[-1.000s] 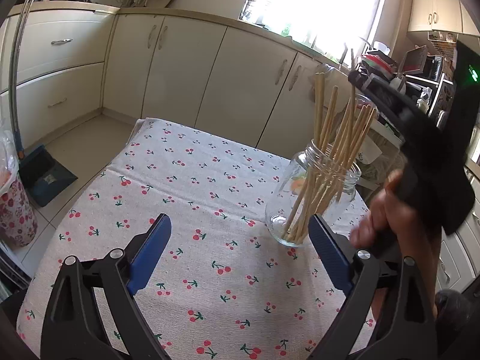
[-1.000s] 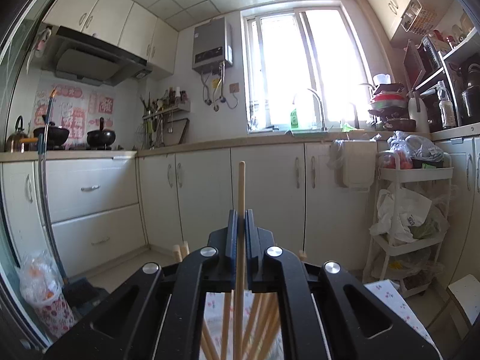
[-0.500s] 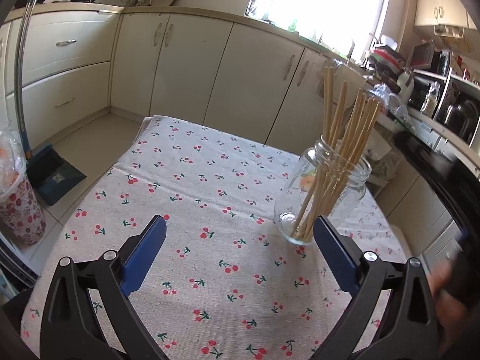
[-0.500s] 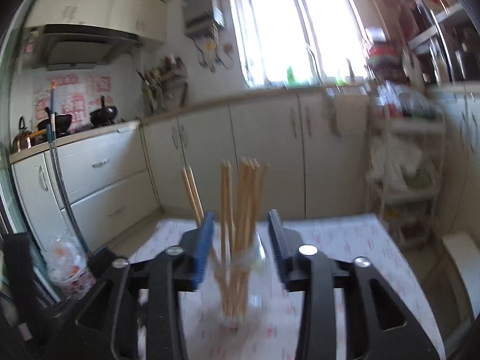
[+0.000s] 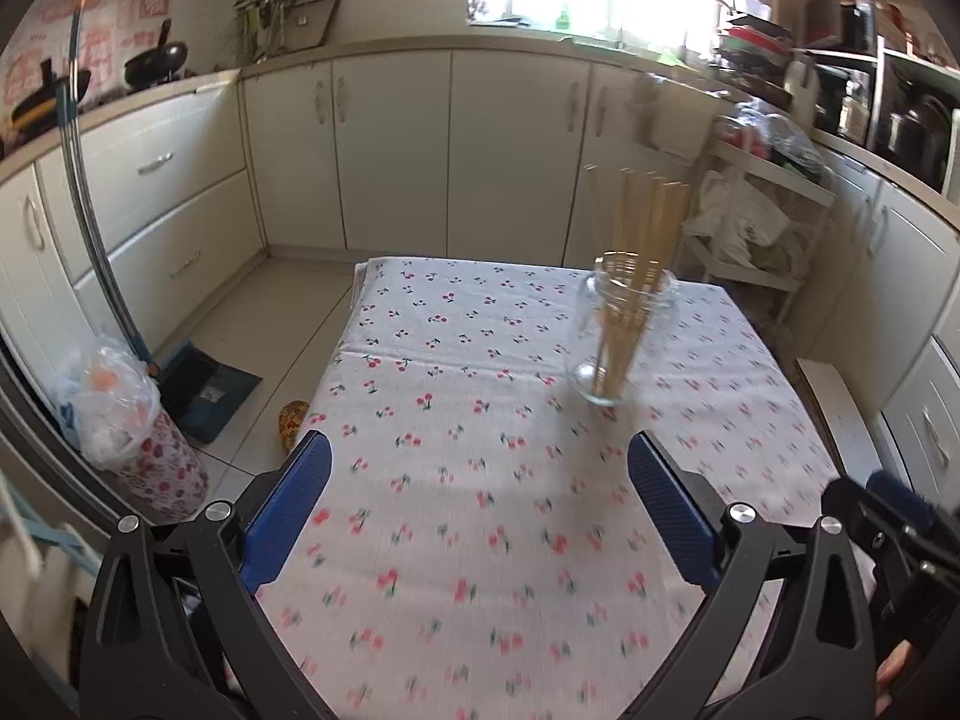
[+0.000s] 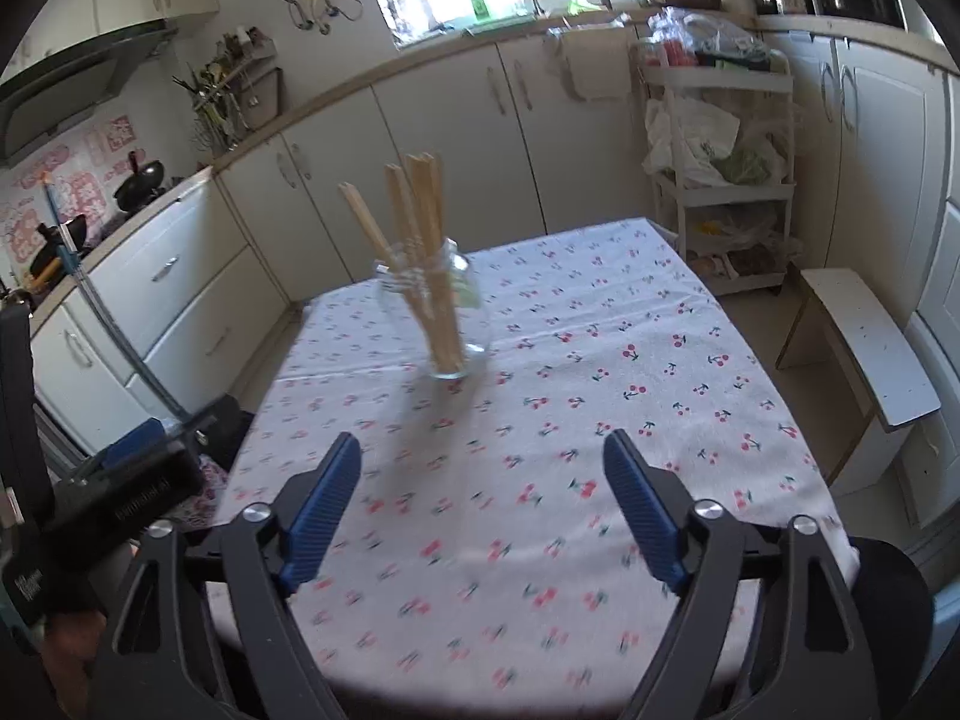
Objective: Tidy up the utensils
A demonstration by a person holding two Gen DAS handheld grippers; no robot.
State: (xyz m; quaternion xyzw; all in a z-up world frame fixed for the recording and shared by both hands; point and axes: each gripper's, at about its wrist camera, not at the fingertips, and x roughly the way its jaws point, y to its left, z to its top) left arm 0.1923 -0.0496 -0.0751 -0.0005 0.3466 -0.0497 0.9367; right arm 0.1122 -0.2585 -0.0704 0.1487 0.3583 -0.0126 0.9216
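Observation:
A clear glass jar (image 5: 624, 336) stands upright on the cherry-print tablecloth (image 5: 480, 480) and holds several wooden chopsticks (image 5: 642, 228). It also shows in the right wrist view (image 6: 447, 312), with the chopsticks (image 6: 414, 210) leaning left. My left gripper (image 5: 477, 492) is open and empty, well back from the jar near the table's front. My right gripper (image 6: 480, 492) is open and empty, also well back from the jar. Part of the right gripper shows at the left wrist view's lower right (image 5: 888, 534).
Cream kitchen cabinets (image 5: 420, 138) run behind the table. A white trolley with bags (image 6: 720, 180) stands at the far right. A white stool (image 6: 864, 348) sits to the table's right. A dustpan (image 5: 204, 384) and bagged bin (image 5: 132, 432) are on the floor at left.
My right gripper opened and let go of a chopstick, which now stands in the jar. Both grippers have drawn back from the jar toward the table's near edge.

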